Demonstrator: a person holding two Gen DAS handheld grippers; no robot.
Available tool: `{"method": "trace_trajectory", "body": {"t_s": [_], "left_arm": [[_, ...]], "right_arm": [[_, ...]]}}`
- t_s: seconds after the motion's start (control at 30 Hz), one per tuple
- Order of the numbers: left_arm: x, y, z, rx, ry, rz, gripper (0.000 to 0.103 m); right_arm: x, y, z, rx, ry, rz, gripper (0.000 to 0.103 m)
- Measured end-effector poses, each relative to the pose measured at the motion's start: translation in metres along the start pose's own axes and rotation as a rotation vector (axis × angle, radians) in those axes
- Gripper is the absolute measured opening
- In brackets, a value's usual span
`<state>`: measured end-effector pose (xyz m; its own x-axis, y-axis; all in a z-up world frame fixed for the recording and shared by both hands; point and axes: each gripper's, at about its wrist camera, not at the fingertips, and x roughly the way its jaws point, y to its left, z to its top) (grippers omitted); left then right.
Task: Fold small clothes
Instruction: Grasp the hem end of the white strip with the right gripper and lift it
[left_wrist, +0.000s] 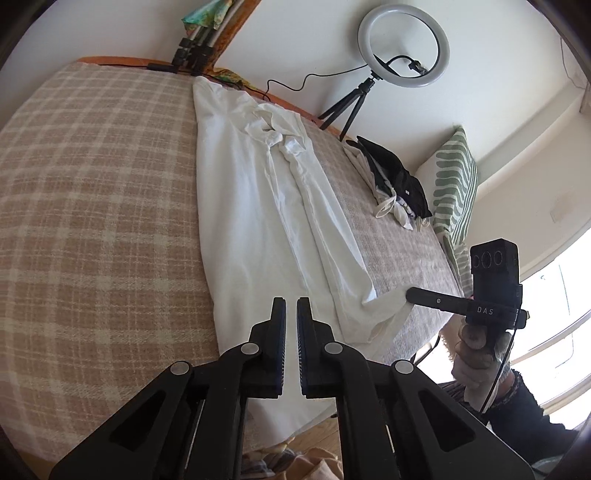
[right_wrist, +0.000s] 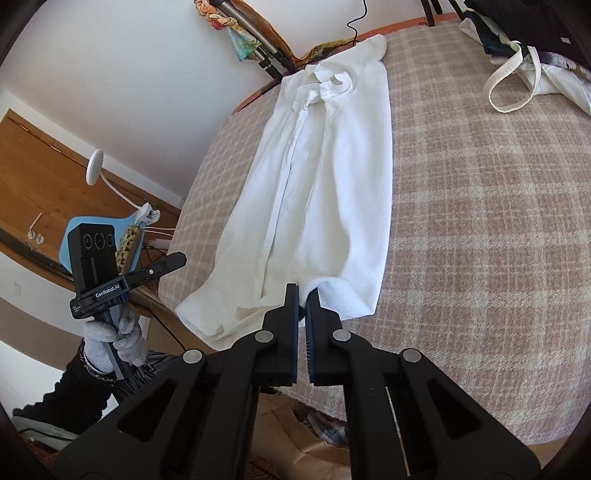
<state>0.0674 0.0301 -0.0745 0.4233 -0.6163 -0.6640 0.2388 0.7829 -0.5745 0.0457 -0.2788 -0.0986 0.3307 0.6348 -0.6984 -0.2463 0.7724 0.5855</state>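
the white shirt (right_wrist: 314, 192) lies lengthwise on the checked blanket (right_wrist: 480, 229), collar far, and with the right gripper (right_wrist: 303, 297) pinching the shirt's near hem corner and the left gripper (left_wrist: 291, 306) slightly parted, empty above the hem's other side, the fold looks underway, next needing a left-side grip

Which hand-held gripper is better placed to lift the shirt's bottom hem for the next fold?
Right. The right hand-held gripper already sits at the white shirt's bottom hem, fabric between its nearly closed fingers. The left hand-held gripper hovers empty above it.
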Motion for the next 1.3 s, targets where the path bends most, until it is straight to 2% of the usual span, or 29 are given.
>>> {"method": "trace_trajectory", "body": {"t_s": [0.07, 0.1, 0.27, 0.33, 0.37, 0.47, 0.57, 0.67, 0.93, 1.1, 1.3], "left_arm": [[0.002, 0.002, 0.008, 0.021, 0.010, -0.007, 0.004], [0.004, 0.003, 0.009, 0.022, 0.040, -0.021, 0.004], [0.003, 0.010, -0.015, -0.005, 0.117, 0.004, 0.008], [0.003, 0.015, -0.027, -0.045, 0.150, 0.023, 0.021], [0.004, 0.018, -0.033, -0.071, 0.161, 0.025, 0.034], [0.009, 0.022, -0.053, -0.103, 0.197, 0.014, 0.036], [0.017, 0.021, -0.067, -0.087, 0.221, 0.019, 0.032], [0.017, 0.023, -0.069, -0.102, 0.208, -0.005, 0.005], [0.003, 0.013, -0.052, -0.065, 0.136, -0.024, 0.005], [0.000, 0.009, -0.023, -0.041, 0.081, -0.029, 0.005], [0.012, 0.013, 0.022, -0.015, 0.049, 0.003, 0.004]], "right_arm": [[0.002, 0.000, 0.008, -0.004, 0.004, -0.004, 0.004], [0.003, 0.001, 0.009, -0.010, 0.006, -0.002, 0.004], [0.003, 0.004, 0.002, -0.043, 0.031, 0.006, 0.004], [0.002, 0.002, -0.006, -0.038, 0.035, 0.000, 0.004], [0.001, 0.000, -0.010, -0.029, 0.038, -0.002, 0.004], [-0.001, -0.011, -0.024, 0.018, 0.053, -0.002, 0.004], [0.001, -0.017, -0.038, 0.040, 0.079, -0.011, 0.004], [0.004, -0.018, -0.048, 0.040, 0.105, -0.021, 0.004], [-0.002, -0.021, -0.039, 0.061, 0.072, -0.003, 0.004], [-0.010, -0.011, -0.008, 0.022, 0.018, -0.022, 0.004], [-0.004, -0.007, 0.041, 0.004, -0.051, -0.057, 0.004]]}}
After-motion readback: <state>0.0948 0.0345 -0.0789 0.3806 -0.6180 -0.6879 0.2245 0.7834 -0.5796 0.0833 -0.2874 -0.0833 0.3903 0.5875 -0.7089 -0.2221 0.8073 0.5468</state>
